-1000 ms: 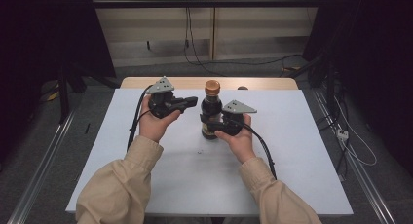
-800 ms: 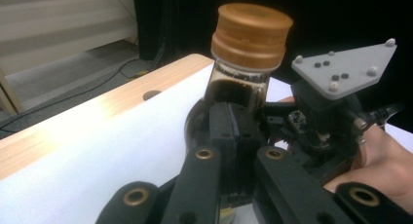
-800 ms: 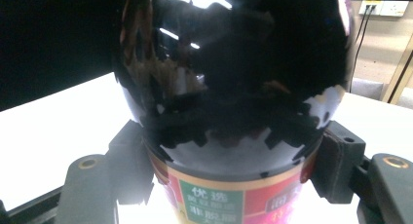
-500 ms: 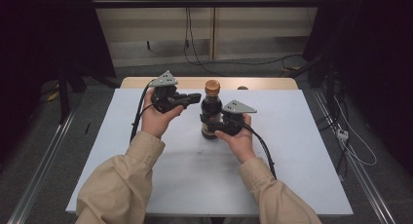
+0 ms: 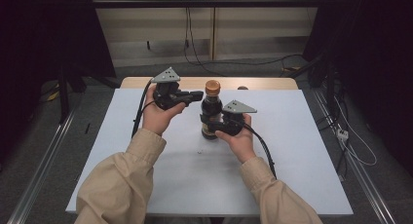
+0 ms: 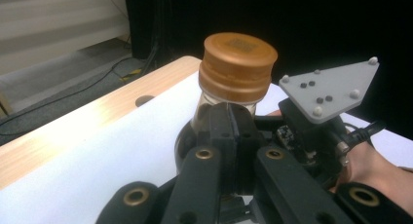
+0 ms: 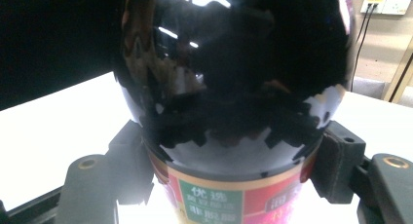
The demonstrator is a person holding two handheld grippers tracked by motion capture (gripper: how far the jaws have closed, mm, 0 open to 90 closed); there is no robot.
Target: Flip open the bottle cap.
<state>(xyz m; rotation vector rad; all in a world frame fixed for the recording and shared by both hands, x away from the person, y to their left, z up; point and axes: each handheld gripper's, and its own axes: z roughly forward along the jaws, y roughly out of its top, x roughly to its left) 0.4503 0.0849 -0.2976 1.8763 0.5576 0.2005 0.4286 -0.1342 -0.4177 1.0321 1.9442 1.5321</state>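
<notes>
White tabletop (image 5: 146, 151) under dim light, and the right gripper (image 5: 214, 128) is clamped on the dark bottle (image 5: 211, 118), one jaw pressed against each side of its label; the bottle stands upright between them. Beyond, the left gripper (image 5: 197, 94) has its jaws pinched together, tips just short of the copper cap (image 6: 237, 67).

Upright dark bottle (image 5: 211, 113), probably capped
</notes>
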